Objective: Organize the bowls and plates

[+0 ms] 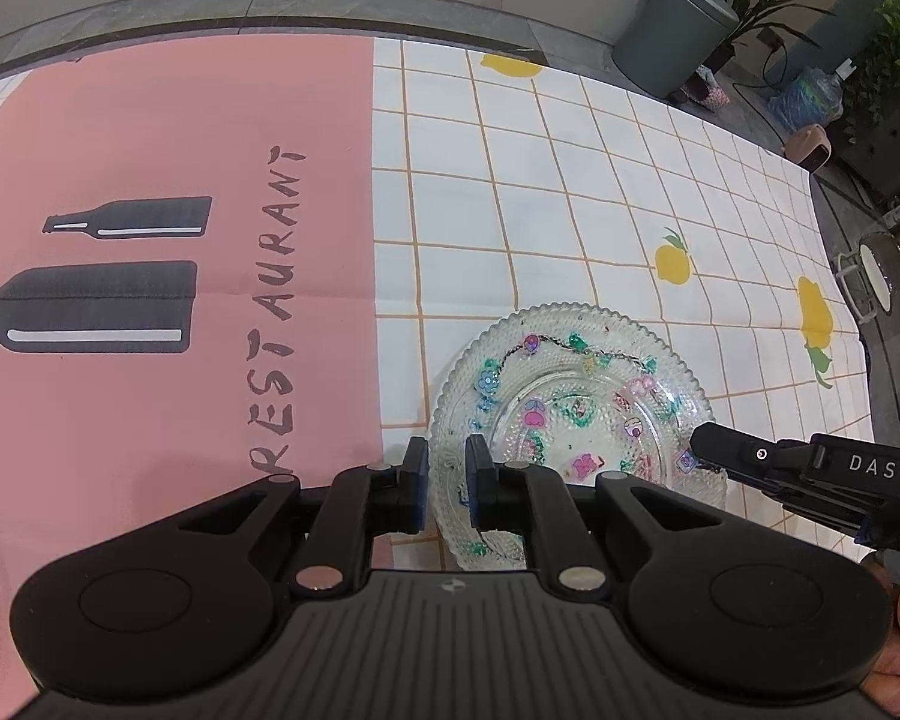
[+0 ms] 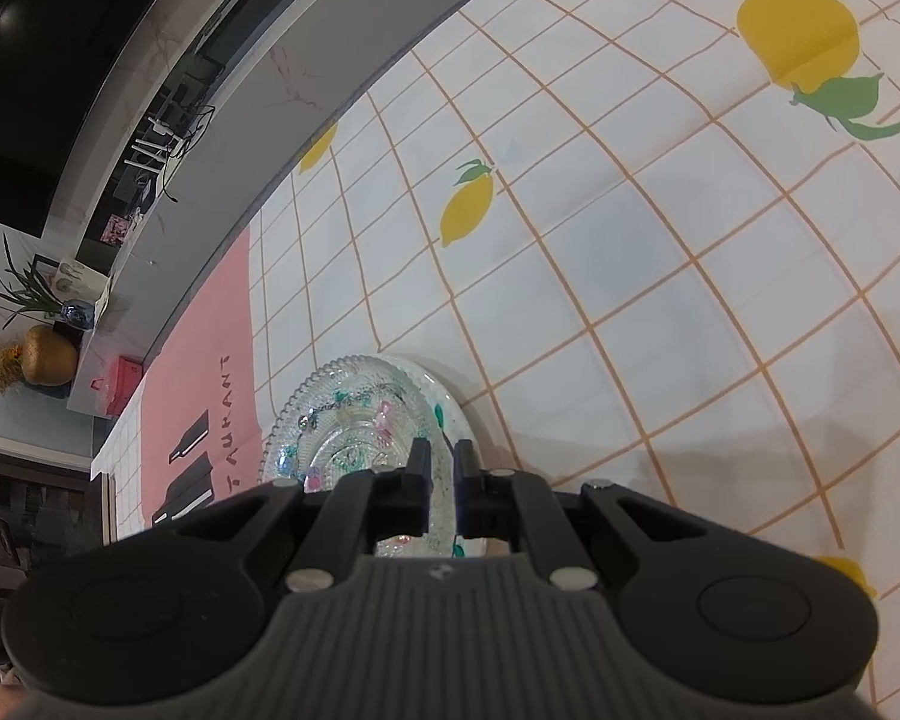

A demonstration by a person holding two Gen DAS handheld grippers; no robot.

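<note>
A clear beaded glass plate with coloured flower decals lies on the checked tablecloth; a smaller glass dish seems to sit in its middle. My left gripper is narrowly closed on the plate's near-left rim. My right gripper reaches in from the right onto the plate's right rim. In the right wrist view my right gripper is nearly closed with the rim of the plate between its fingers.
A pink mat printed with bottles and "RESTAURANT" lies left of the plate. The white cloth with lemons stretches beyond it. The table's far edge borders a grey floor with a bin and plants.
</note>
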